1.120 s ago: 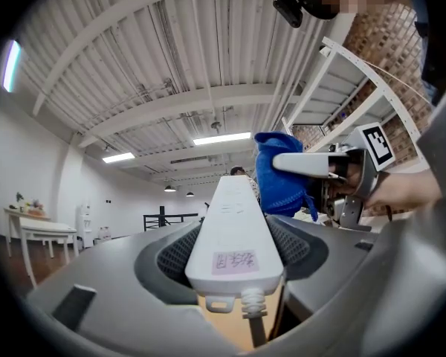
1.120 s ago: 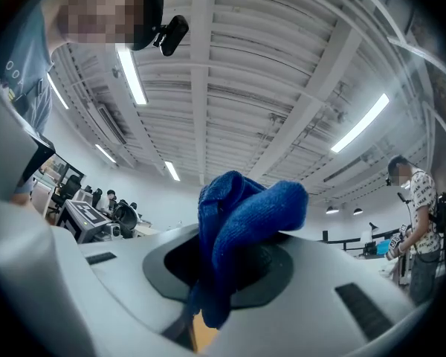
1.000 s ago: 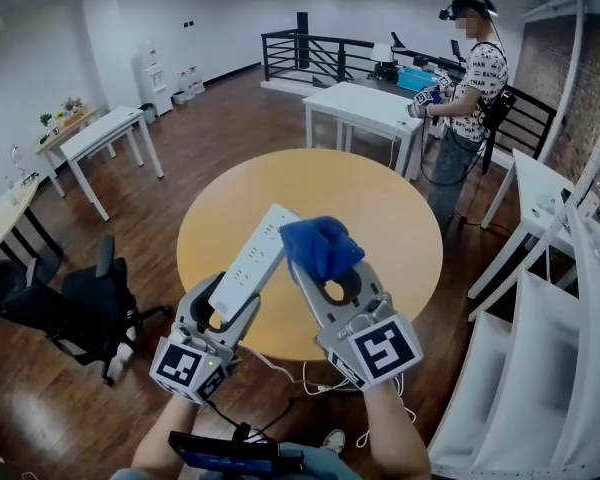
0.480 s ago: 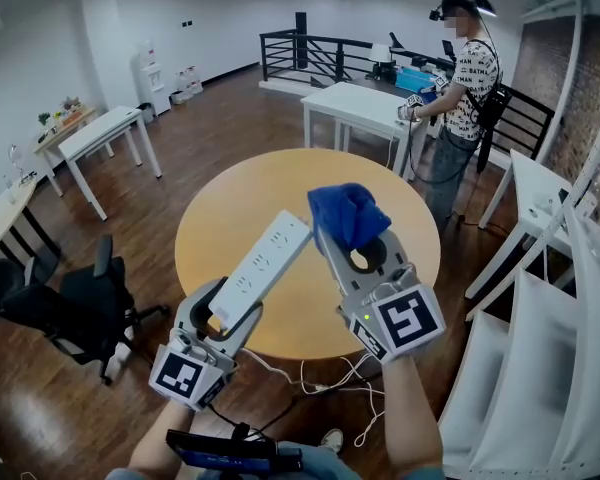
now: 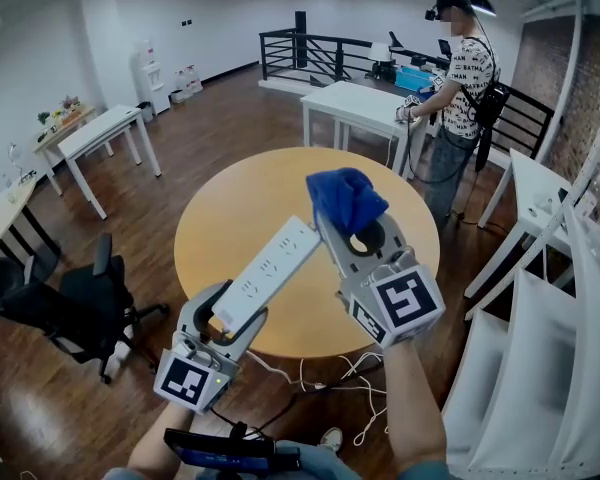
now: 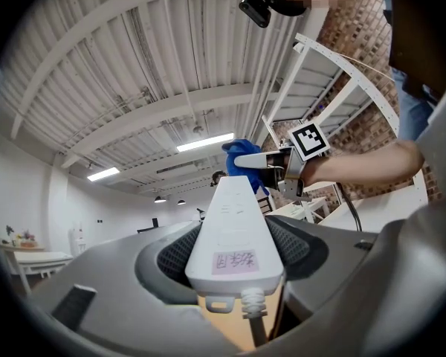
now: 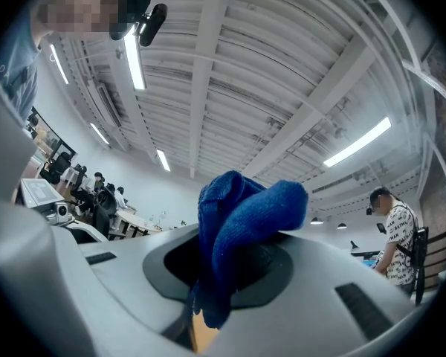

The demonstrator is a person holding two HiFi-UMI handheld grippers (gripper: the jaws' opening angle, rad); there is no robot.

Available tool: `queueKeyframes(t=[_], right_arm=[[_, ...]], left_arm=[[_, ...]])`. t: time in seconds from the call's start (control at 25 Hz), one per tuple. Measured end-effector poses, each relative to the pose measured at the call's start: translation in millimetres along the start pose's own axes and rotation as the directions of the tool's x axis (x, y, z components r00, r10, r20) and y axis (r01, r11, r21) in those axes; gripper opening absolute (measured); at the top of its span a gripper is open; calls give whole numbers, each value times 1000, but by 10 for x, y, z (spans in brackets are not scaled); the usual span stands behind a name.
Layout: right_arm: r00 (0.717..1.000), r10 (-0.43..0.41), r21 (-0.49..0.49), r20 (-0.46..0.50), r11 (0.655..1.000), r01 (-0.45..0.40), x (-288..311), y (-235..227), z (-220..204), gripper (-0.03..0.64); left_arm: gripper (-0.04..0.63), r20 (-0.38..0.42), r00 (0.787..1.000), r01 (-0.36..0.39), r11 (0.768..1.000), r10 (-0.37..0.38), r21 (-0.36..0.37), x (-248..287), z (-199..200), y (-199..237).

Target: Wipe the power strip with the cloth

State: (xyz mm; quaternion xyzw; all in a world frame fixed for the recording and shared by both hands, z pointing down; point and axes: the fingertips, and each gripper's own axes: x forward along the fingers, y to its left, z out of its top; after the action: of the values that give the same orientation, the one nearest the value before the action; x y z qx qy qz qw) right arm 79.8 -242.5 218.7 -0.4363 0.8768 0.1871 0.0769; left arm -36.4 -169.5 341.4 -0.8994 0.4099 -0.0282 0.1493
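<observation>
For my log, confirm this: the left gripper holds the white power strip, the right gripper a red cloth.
The cloth in the right gripper is blue, not red; the right gripper view shows it. The left gripper does hold the white power strip.

Item: power strip [image 5: 268,268]. White, long and flat, with a row of sockets on its upper face and a small label and cord at the near end. It is clamped by that end in the left gripper [image 5: 228,316], raised clear of the round worktop [image 5: 230,198], its far end slanting upward.

Item: cloth [image 5: 347,199]. Blue knit, bunched, pinched in the right gripper [image 5: 352,226], just beside the strip's far tip.
</observation>
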Motion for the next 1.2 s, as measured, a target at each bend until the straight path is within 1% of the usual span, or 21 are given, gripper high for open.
queueKeyframes(t=[0.12, 0.32, 0.48, 0.92, 1.2], right_arm=[[1000, 8, 5, -15, 1000, -8, 75, -16, -9, 71], [999, 21, 19, -23, 1000, -21, 167, -16, -4, 71], [999, 27, 28, -30, 999, -27, 229, -19, 17, 71], [992, 80, 22, -98, 997, -78, 504, 142, -47, 71], [988, 94, 26, -121, 995, -91, 557, 200, -54, 71]], left_arm=[[282, -15, 1000, 5, 999, -4, 42, 4, -12, -45], [282, -27, 1000, 9, 998, -7, 61, 13, -36, -91], [282, -44, 999, 1, 995, 3, 101, 19, -46, -121], [282, -75, 997, -5, 989, 16, 146, 35, -91, -143], [282, -116, 992, -19, 983, 41, 185, 62, -151, -132]])
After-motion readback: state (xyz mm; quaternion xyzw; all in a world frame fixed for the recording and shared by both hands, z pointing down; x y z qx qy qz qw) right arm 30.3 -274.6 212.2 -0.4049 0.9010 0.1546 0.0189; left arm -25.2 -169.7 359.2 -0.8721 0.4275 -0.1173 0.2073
